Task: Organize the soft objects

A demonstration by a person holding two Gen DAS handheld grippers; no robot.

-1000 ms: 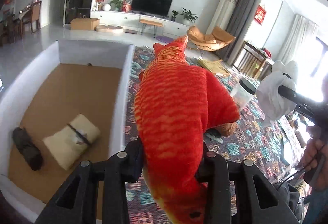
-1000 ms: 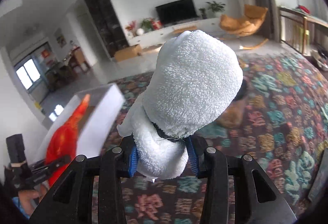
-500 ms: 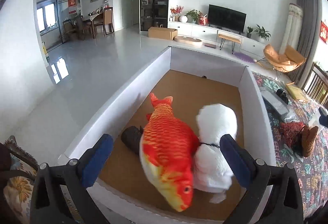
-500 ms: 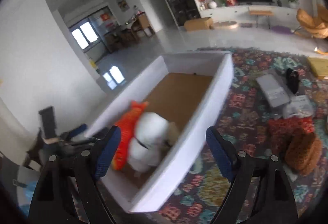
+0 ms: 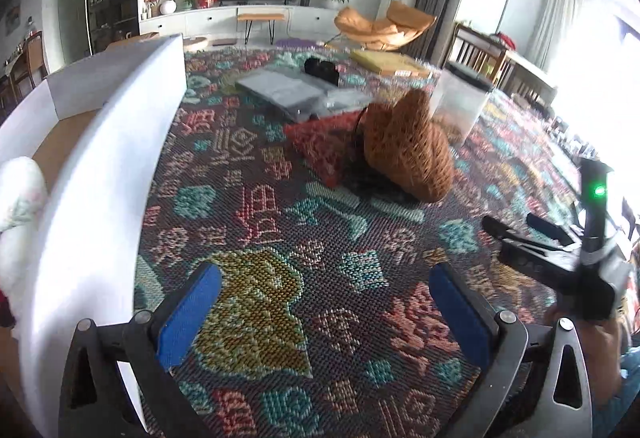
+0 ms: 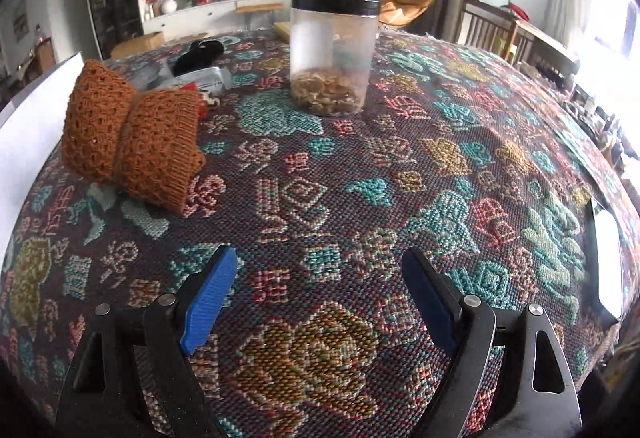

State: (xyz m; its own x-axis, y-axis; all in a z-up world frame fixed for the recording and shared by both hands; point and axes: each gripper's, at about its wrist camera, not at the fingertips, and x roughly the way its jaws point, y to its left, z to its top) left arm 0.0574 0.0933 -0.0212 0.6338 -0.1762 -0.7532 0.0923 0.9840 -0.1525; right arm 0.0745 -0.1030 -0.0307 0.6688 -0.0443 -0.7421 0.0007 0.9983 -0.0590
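The left hand-held gripper (image 5: 326, 312) stood with its blue pads spread wide apart and nothing between them, above the patterned cloth (image 5: 280, 238) of the counter. Just to its left rose the white box (image 5: 100, 165), and inside it, at the frame's edge, lay a white plush (image 5: 18, 205), only partly visible. Ahead and slightly right of this gripper sat the orange knitted bundle (image 5: 408, 145), touching a red cloth (image 5: 320, 145) on its left; something dark, too blurred to name, lay under them.

The right hand-held gripper (image 6: 320, 298) was likewise spread, empty, over bare cloth. The same orange knitted bundle (image 6: 128, 129) lay ahead to its left, well apart from the pads. A clear jar (image 6: 332, 53) with a black lid stood upright farther ahead.
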